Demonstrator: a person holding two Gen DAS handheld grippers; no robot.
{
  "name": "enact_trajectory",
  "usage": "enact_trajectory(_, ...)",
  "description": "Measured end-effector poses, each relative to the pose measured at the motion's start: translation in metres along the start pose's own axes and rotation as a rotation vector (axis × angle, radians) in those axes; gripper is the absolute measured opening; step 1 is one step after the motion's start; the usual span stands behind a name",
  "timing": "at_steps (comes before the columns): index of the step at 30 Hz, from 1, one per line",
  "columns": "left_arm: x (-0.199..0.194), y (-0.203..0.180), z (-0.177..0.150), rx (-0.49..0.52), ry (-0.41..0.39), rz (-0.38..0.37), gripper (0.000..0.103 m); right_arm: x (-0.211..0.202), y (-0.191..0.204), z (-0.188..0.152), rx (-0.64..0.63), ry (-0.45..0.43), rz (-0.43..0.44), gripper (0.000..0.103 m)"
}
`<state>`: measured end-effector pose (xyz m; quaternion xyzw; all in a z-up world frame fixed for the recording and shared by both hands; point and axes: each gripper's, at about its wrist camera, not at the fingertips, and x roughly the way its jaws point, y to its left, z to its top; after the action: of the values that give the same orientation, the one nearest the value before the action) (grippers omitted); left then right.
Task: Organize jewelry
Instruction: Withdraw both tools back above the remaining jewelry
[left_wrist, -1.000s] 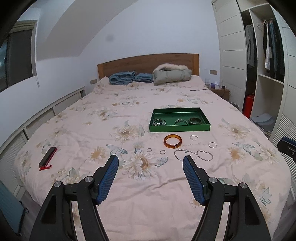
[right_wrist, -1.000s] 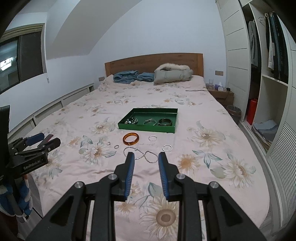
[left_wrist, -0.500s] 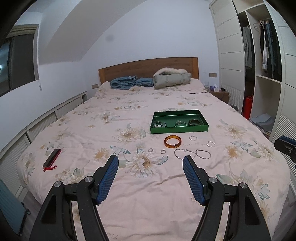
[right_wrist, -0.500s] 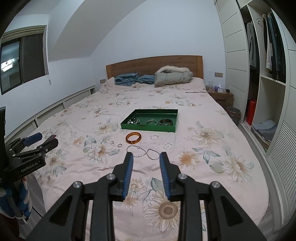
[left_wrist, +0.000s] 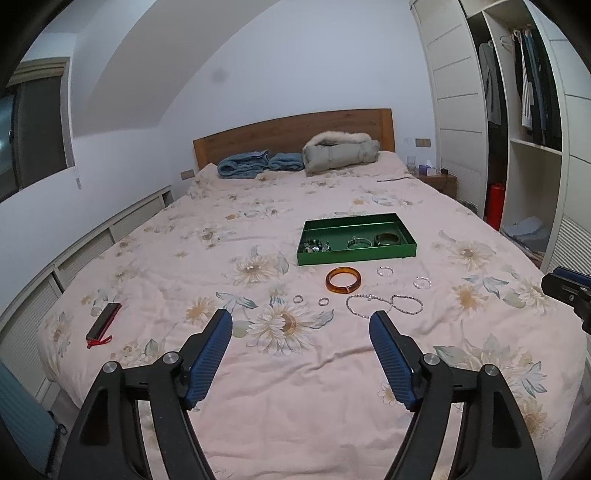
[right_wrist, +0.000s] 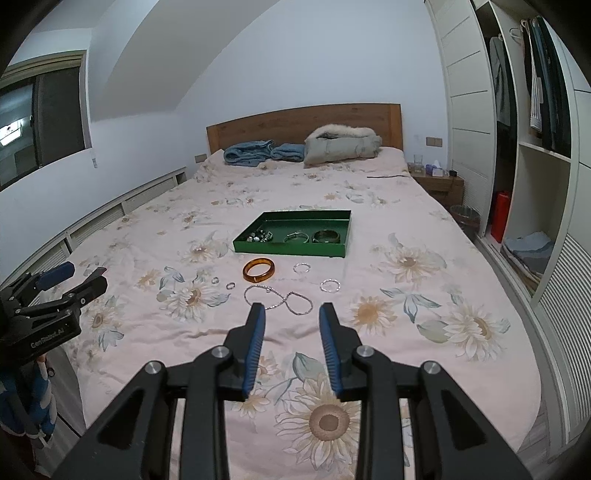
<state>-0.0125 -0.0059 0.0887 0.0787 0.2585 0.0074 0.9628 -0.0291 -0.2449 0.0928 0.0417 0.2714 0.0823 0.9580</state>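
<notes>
Bed (left_wrist: 258, 387) fills both my views, its floral cover running wide and bare from the near edge up to the jewelry. On my left there's a low wall ledge (left_wrist: 92, 240), on my right the wardrobe (right_wrist: 517, 147) standing just off the bed's side. The green tray (left_wrist: 356, 254) sits mid-bed, with a beaded piece, a thin bangle and a dark bangle inside along its near wall. Just in front of it lie the amber bangle (left_wrist: 343, 280), two small silver hoops (left_wrist: 385, 271) to its right, two rings (left_wrist: 323, 301) nearer me, and the necklace (left_wrist: 384, 304) looped closest of all. A black case (left_wrist: 103, 322) with a red strap lies well apart by the left edge. My left tool (left_wrist: 301, 323) hovers over the cover, jaws spread wide and empty. My right tool (right_wrist: 291, 314) hangs just short of the necklace, jaws parted narrower, holding nothing.
</notes>
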Motion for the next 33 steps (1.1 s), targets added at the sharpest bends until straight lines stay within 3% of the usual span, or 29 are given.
enact_trajectory(4, 0.009, -0.003, 0.0, 0.007, 0.022, -0.004, 0.077, 0.011, -0.007, -0.001, 0.013, 0.013, 0.0, 0.036)
enact_trajectory(20, 0.057, -0.012, 0.001, 0.018, 0.109, -0.021, 0.078, 0.055, -0.027, -0.001, 0.052, 0.065, 0.012, 0.036)
enact_trajectory(33, 0.132, 0.014, -0.018, -0.064, 0.218, -0.064, 0.081, 0.118, -0.043, -0.006, 0.069, 0.147, 0.022, 0.036)
